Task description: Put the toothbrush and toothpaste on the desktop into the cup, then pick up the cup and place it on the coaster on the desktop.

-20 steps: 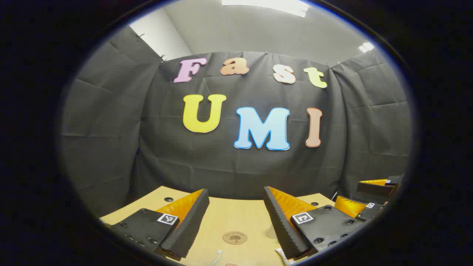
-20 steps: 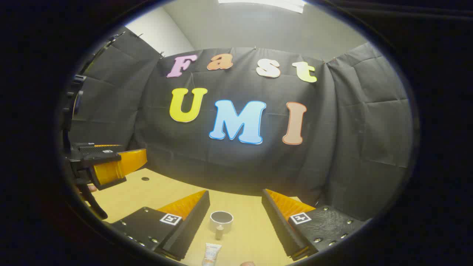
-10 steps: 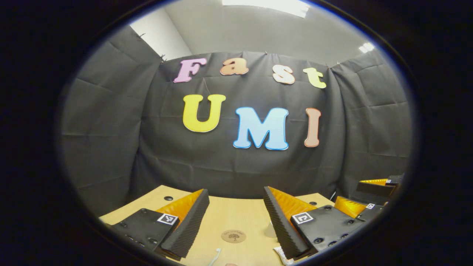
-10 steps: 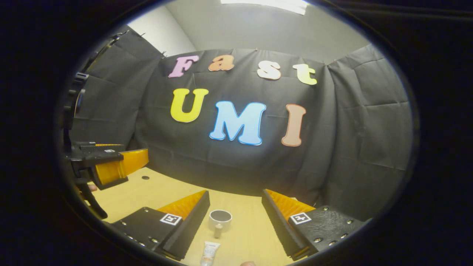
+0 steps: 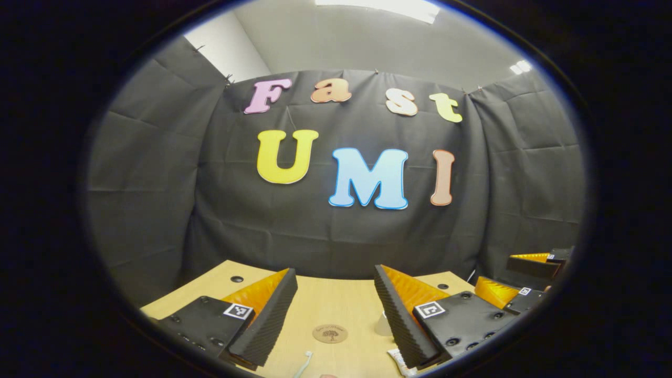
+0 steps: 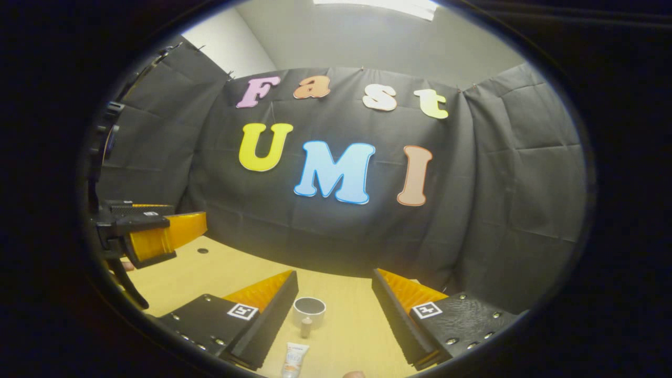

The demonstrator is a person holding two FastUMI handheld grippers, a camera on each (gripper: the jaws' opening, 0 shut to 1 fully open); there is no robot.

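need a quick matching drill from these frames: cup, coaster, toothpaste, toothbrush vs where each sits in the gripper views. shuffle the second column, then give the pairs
Things:
1. cup
2. coaster
3. toothpaste
4. toothbrush

Places:
A. bottom edge of the left gripper view, nearer than the round wooden disc
B. between the right gripper's open fingers, handle toward the camera
C. between the left gripper's open fingers, flat on the desktop
D. bottom edge of the right gripper view, nearer than the cup

Pairs: 1-B, 2-C, 3-D, 4-A
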